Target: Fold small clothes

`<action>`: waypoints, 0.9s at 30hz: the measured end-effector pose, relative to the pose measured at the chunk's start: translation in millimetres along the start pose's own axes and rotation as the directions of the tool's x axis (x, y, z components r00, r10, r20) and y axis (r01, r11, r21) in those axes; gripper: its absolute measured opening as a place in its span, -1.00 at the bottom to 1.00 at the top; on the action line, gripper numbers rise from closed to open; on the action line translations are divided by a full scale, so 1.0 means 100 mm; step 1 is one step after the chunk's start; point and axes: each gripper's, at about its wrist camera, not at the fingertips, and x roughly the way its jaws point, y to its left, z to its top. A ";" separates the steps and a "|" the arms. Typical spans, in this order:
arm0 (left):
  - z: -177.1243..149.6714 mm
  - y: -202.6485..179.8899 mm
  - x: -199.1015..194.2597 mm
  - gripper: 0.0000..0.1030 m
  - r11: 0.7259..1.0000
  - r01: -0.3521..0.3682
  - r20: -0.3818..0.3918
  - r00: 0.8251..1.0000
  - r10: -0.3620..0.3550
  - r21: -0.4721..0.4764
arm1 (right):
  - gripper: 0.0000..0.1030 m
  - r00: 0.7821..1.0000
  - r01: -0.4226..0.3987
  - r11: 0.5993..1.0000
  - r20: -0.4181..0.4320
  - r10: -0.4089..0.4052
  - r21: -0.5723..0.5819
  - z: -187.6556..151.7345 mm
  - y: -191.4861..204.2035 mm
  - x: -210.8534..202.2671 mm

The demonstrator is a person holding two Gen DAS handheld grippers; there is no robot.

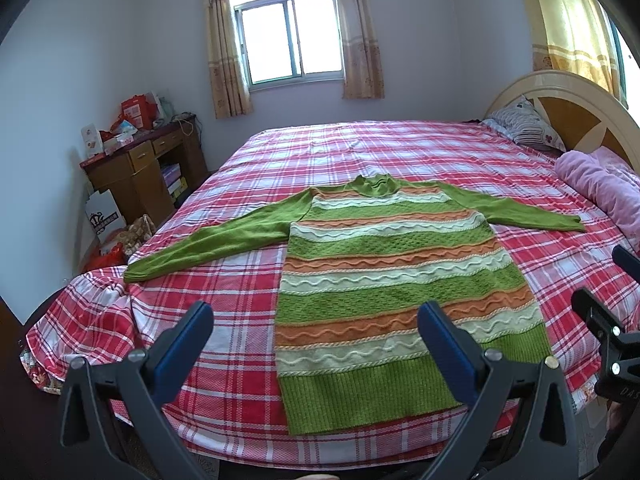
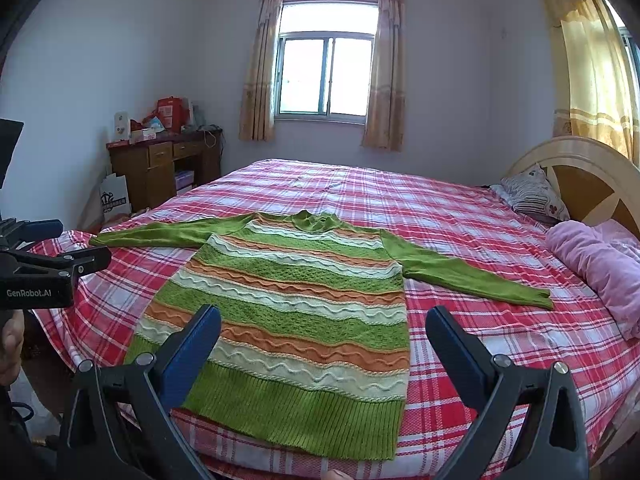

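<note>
Both claws, left claw [image 1: 316,312] and right claw [image 2: 324,316], spread above flat ribbed wavy-striped knit sweater [image 1: 384,280]

One knitted sweater [image 1: 384,280] with two green sleeves lies on one bed [image 1: 248,184]. Two grippers show, the left gripper [image 1: 316,332] and the right gripper [image 2: 324,336]. There is one striped pillow [image 1: 524,124], one pink blanket [image 1: 600,188], one desk [image 1: 136,168], and one window [image 1: 290,38] with two curtains.

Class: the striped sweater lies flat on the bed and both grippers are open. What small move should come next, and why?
Probably lower the left gripper to the green knitted sweater's left sleeve for folding inward: the sweater lies spread with sleeves out, and both the left and right gripper are open, holding nothing.
</note>
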 end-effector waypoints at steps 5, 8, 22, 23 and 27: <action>0.00 0.00 0.00 1.00 1.000 0.001 -0.002 1.000 -0.001 0.000 | 0.98 1.000 -0.003 1.000 -0.006 0.003 0.001 0.01 0.00 0.02; -0.01 0.00 0.01 1.00 1.000 0.002 -0.003 1.000 -0.002 0.000 | 0.98 1.000 -0.003 1.000 -0.007 0.003 0.001 0.00 0.00 0.02; -0.01 0.00 0.01 1.00 1.000 0.001 -0.004 1.000 -0.001 0.000 | 0.98 1.000 -0.008 1.000 -0.014 0.008 0.003 -0.01 0.00 0.04; -0.01 0.01 0.01 1.00 1.000 0.001 -0.004 1.000 -0.001 0.000 | 0.98 1.000 -0.009 1.000 -0.014 0.009 0.003 -0.01 0.00 0.04; 0.00 0.00 0.01 1.00 1.000 0.001 -0.006 1.000 -0.001 0.001 | 0.98 1.000 -0.010 1.000 -0.016 0.010 0.004 -0.02 0.00 0.04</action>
